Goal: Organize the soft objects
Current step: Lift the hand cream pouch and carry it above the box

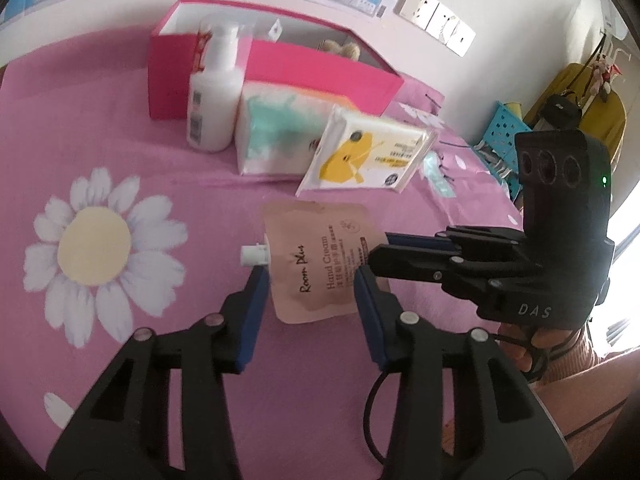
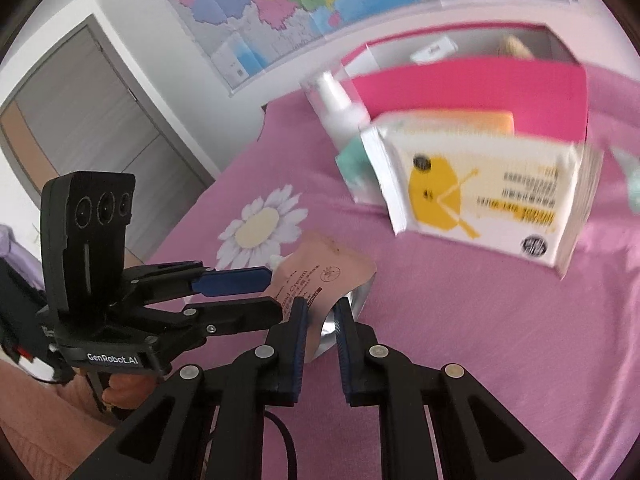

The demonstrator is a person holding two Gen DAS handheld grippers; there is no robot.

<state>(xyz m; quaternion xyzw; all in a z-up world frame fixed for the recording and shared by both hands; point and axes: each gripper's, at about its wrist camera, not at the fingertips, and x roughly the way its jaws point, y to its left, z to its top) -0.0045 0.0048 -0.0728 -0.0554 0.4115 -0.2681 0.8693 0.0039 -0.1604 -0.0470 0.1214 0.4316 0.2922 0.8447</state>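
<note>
A beige hand cream pouch (image 1: 316, 264) with a white spout sits just above the pink bedsheet (image 1: 120, 152). My right gripper (image 2: 322, 308) is shut on the pouch's (image 2: 320, 276) edge, and the pouch bends between its blue pads. In the left wrist view the right gripper (image 1: 374, 258) comes in from the right. My left gripper (image 1: 310, 276) straddles the pouch: one pad is by the spout and the other lies over the printed face. I see no squeeze there. The right wrist view shows the left gripper (image 2: 276, 292) reaching in from the left.
Behind the pouch stand a white pump bottle (image 1: 214, 92), a teal tissue pack (image 1: 276, 136) and a yellow-printed wipes pack (image 1: 368, 148). An open pink box (image 1: 320, 80) with a plush toy (image 1: 344, 50) inside sits further back. A blue basket (image 1: 504, 124) stands past the bed's right edge.
</note>
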